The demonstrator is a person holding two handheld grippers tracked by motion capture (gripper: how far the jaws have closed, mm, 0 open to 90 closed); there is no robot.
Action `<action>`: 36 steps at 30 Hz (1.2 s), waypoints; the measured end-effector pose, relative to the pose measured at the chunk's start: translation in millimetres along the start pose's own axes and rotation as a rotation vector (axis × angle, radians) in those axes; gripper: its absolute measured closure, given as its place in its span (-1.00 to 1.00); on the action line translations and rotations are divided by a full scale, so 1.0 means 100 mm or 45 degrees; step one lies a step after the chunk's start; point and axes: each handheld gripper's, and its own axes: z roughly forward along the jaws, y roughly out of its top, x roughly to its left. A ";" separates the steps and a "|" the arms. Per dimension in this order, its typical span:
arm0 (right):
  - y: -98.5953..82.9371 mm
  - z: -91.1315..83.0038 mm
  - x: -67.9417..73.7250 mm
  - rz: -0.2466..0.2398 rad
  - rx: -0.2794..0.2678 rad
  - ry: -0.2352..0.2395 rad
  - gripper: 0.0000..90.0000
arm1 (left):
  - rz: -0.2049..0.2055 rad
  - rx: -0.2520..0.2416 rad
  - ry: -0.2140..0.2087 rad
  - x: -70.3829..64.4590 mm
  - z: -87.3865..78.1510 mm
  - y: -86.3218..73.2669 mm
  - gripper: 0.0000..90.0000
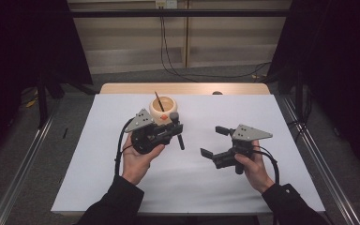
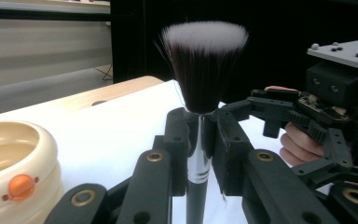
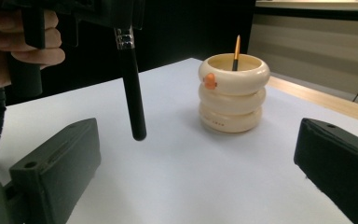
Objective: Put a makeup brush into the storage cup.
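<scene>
**Makeup brush held upright beside the cream holder**

The left gripper (image 1: 171, 129) is clenched on a makeup brush (image 2: 200, 84), its jaws pinching the shiny metal ferrule just below the bristles. In the left gripper view the brush stands upright, its dark bristle head fanning out to pale tips above the jaws. In the right gripper view the black handle hangs straight down below the grip, its end clear of the white bench (image 1: 215, 178). The brush sits left of centre in the scene, just near of the brush holder (image 1: 163, 109), a cream pot shaped like three stacked rings with an orange knob on its side. A thin brush with an orange tip (image 3: 237, 51) already stands in the pot.

The right gripper (image 1: 215, 140) is held to the right, well apart from the brush, its jaws spread wide and holding nothing.

The brush looks light, with a stiff, slim handle. The polished ferrule is likely slippery, so a firm pinch there, or on the matt black handle just below it, seems the safest hold. The bristles are soft and would splay or bend if squeezed, so they are best kept out of the jaws and off the pot's rim. The holder looks light enough to tip or slide if the handle knocks its rim, so it may need steadying.
</scene>
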 end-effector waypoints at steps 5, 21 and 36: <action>-0.05 -0.08 0.01 -0.006 0.010 -0.063 -1.00 | 0.000 -0.024 -0.004 0.04 -0.06 0.06 0.72; -0.23 -0.42 -0.01 0.014 0.029 -0.192 -0.99 | 0.007 -0.033 0.063 0.23 -0.10 0.15 0.72; -0.39 -0.72 -0.01 0.023 0.010 -0.324 -0.99 | 0.012 -0.056 0.122 0.34 -0.15 0.32 0.72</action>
